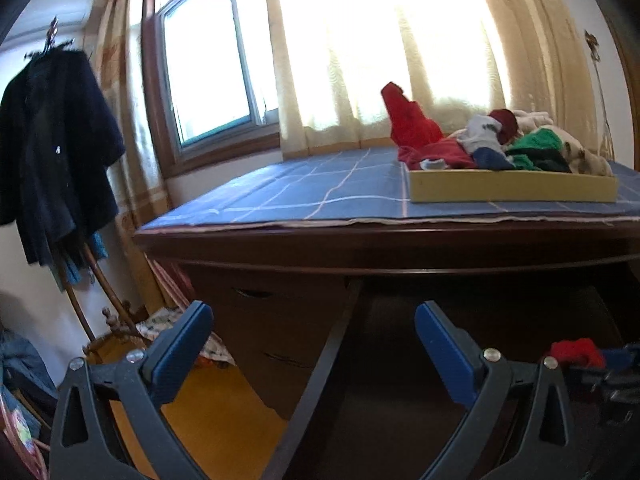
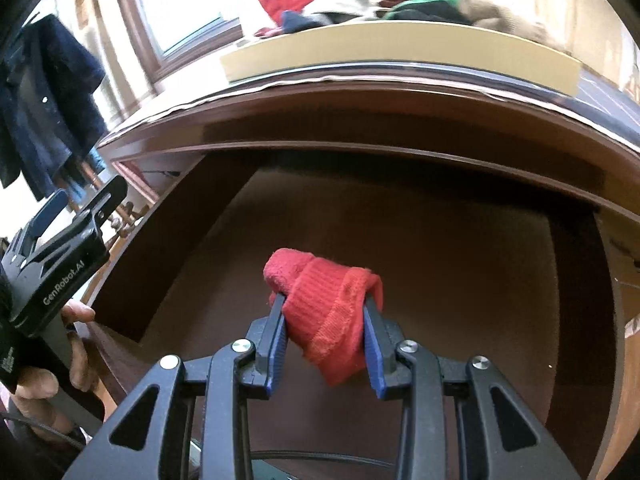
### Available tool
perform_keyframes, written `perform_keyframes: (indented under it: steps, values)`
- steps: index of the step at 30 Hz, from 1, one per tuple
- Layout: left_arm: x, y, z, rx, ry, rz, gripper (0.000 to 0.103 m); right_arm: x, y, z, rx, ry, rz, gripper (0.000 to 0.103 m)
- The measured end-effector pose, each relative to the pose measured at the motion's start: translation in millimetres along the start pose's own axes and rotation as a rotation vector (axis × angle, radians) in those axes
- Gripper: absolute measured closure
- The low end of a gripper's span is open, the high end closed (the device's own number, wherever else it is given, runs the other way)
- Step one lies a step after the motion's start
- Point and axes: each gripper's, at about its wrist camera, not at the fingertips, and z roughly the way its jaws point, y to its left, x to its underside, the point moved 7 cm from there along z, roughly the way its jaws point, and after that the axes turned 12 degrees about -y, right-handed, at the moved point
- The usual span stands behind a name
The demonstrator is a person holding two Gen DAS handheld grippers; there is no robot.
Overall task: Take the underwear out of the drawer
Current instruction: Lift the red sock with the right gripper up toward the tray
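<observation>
Red knit garment clamped in the right gripper, above the open drawer.

The right gripper [image 2: 325,328] pinches the red knit garment [image 2: 328,312] over the bare drawer [image 2: 440,240]. The yellow tray [image 2: 400,54] of clothes (likely its destination) sits higher, on the dresser top beyond the drawer, so the move goes up and forward. The left gripper [image 1: 314,340], jaws apart and empty, is off to the left.
</observation>
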Motion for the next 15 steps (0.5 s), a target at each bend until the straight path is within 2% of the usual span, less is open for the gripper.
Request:
perform_keyframes:
  steps: [3, 15]
  values:
    - [-1, -2, 2, 0.023, 0.014, -0.002, 0.0, 0, -8, -4, 0.014, -0.009, 0.016, 0.067]
    - [0, -9, 0, 0.015, 0.011, 0.066, 0.0, 1, -36, -19, 0.079, -0.049, 0.056, 0.067]
